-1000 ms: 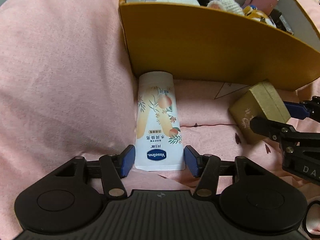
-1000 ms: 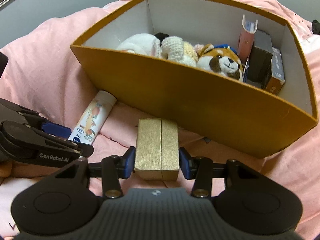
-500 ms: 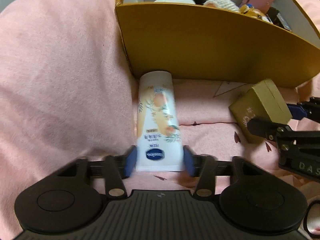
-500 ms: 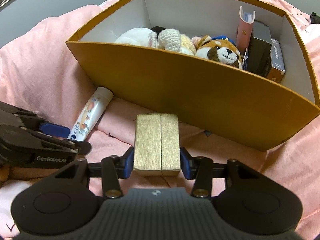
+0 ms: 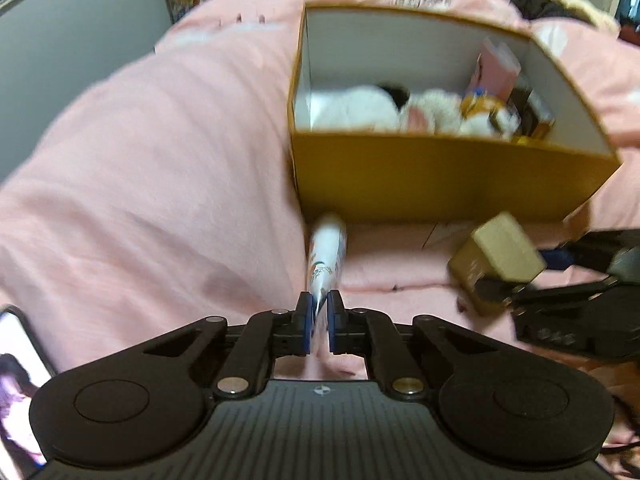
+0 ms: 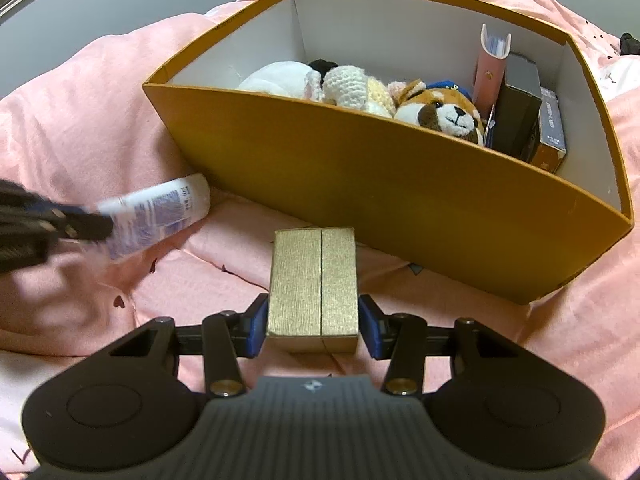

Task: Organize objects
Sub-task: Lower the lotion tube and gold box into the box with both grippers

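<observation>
Pink bedding (image 6: 100,92) spreads under the yellow box (image 6: 360,168), which already holds plush toys (image 6: 440,110) and small cartons. Two things are left outside it, I judge. My left gripper (image 5: 319,322) is pinched tight on the lotion tube (image 5: 326,256), lifted just before the box's near wall. My right gripper (image 6: 314,326) clamps the gold box (image 6: 314,280), also just short of that wall.

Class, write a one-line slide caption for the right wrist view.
Right gripper grips a gold box before the toy-filled orange box.
</observation>
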Available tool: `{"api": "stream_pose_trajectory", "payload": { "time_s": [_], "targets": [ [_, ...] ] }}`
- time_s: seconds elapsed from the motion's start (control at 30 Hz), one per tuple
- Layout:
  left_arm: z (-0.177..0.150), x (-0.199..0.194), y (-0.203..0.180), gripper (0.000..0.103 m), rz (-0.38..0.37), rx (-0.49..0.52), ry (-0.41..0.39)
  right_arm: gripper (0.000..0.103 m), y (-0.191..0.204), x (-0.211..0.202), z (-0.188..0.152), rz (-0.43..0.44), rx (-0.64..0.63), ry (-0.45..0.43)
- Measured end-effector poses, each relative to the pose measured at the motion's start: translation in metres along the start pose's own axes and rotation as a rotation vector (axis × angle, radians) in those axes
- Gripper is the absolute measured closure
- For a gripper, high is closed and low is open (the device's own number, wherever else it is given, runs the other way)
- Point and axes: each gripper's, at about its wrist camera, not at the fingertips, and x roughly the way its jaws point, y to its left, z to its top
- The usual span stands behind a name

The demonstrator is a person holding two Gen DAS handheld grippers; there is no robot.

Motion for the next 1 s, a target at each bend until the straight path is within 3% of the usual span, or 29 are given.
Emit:
{"api": "stream_pose_trajectory", "payload": {
  "time_s": [0.03, 0.13, 0.53, 0.87, 1.0],
  "targets": [
    [0.022, 0.000, -0.002, 0.096, -0.015, -0.002, -0.011, 0.054, 0.000, 0.000, 0.000, 0.000, 0.000, 0.001],
    [0.033, -0.003, -0.009, 0.096, -0.036, -0.002, -0.034, 0.054, 0.000, 0.001, 0.000, 0.001, 0.001, 0.001],
    [0.023, 0.013, 0.000, 0.093, -0.055, -0.054, -0.018, 0.046, -0.008, -0.004, 0.005, 0.033, 0.055, -0.037],
    [0.022, 0.012, -0.004, 0.092, -0.045, -0.045, -0.036, 0.055, -0.010, -0.004, 0.005, 0.045, 0.092, -0.034],
    [0.026, -0.009, -0.002, 0.092, -0.095, -0.067, -0.067, 0.055, -0.012, -0.019, 0.007, 0.061, 0.107, -0.047]
  ]
}}
